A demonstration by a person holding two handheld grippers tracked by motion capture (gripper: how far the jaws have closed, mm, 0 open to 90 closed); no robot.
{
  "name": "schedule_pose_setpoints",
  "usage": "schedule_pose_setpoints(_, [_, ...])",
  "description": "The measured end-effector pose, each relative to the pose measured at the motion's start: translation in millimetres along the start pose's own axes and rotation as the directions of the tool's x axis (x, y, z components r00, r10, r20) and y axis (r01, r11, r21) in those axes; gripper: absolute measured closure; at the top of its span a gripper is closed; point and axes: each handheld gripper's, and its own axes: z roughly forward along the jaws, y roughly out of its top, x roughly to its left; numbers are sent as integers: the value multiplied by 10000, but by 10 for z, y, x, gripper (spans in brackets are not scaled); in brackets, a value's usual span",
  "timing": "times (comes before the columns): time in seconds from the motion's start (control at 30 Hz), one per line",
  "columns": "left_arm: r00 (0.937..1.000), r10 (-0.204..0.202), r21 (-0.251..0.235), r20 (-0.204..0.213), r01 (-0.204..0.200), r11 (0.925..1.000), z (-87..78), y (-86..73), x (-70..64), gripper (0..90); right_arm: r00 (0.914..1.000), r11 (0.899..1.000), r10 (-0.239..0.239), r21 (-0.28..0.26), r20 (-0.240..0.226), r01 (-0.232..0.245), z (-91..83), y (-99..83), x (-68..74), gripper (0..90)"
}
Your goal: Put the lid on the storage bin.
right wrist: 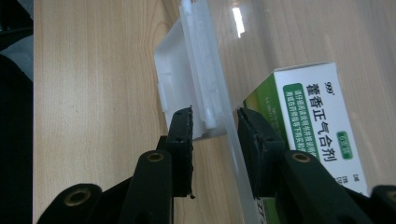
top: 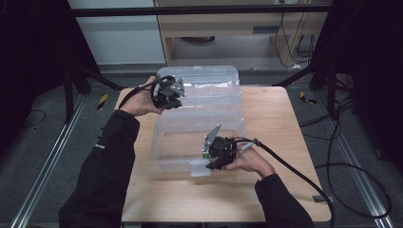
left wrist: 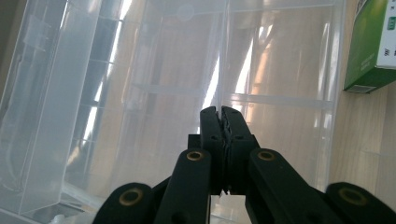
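The clear storage box (top: pixel 199 118) sits mid-tabletop (top: pixel 280 142), lid raised at the far side. The left claw (top: pixel 167 92) is clenched on the lid's thin edge (left wrist: pixel 217 88). The right claw (right wrist: pixel 215 126) is spread, straddling the front latch (right wrist: pixel 187 88) without pinching it. A green medicine carton (right wrist: pixel 313 121) lies inside. Best to steady the lid while the right claw closes squarely on the latch, not the wall.

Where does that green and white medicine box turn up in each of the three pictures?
High view: a small green patch of the medicine box shows inside the clear plastic bin, beside the right gripper.
Left gripper view: top right corner, seen through the bin wall.
Right gripper view: right side, behind the bin wall that the jaws straddle.
Shared landmark: the light wooden table, under the bin in all three.
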Motion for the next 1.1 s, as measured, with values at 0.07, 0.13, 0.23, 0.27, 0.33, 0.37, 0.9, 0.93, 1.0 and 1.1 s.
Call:
schedule_pose_setpoints(0.07, [10000, -45, -113, 15, 45, 9999, -21, -20, -36, 883, 10000, 10000, 3, -36, -19, -3, 1, -4, 0, 668])
schedule_pose_setpoints(0.13, [10000, -66, -191, 17, 66, 9998, -43, -35, -67, 883, 10000, 10000, 10, -42, -49, -10, 0, -5, -1, 667])
schedule_pose_setpoints(0.23, [10000, -86, -282, -34, 85, 9996, -60, -43, -116, 883, 10000, 10000, 26, -12, -14, -26, 0, -2, 5, 667])
schedule_pose_setpoints(0.27, [10000, -63, -304, -41, 62, 9995, -69, -42, -136, 884, 10000, 10000, 31, -8, -7, -31, -1, -2, 5, 666])
schedule_pose_setpoints(0.33, [10000, -44, -307, -52, 43, 9995, -81, -44, -159, 884, 10000, 10000, 41, 0, -23, -41, 0, -1, 2, 666])
schedule_pose_setpoints(0.37, [10000, 10, -309, -51, -12, 9995, -90, -47, -173, 885, 10000, 10000, 29, -5, -35, -29, -1, -2, 2, 666])
schedule_pose_setpoints(0.9, [9999, -81, -685, -84, 75, 9976, -176, -122, -404, 888, 10000, 10000, 42, 36, -64, -42, -6, -3, 14, 663])
schedule_pose_setpoints(0.93, [10000, -51, -675, -83, 45, 9977, -182, -128, -411, 888, 10000, 10000, 36, 24, -82, -36, -7, -5, 15, 663])
schedule_pose_setpoints(1.0, [10000, -47, -668, -77, 42, 9978, -195, -139, -443, 888, 10000, 10000, 2, 35, -87, -2, -10, -6, 13, 662])
schedule_pose_setpoints(1.1, [10000, -44, -686, -53, 40, 9976, -210, -148, -479, 888, 9999, 10000, 2, 48, -120, -2, -10, -6, 16, 661])
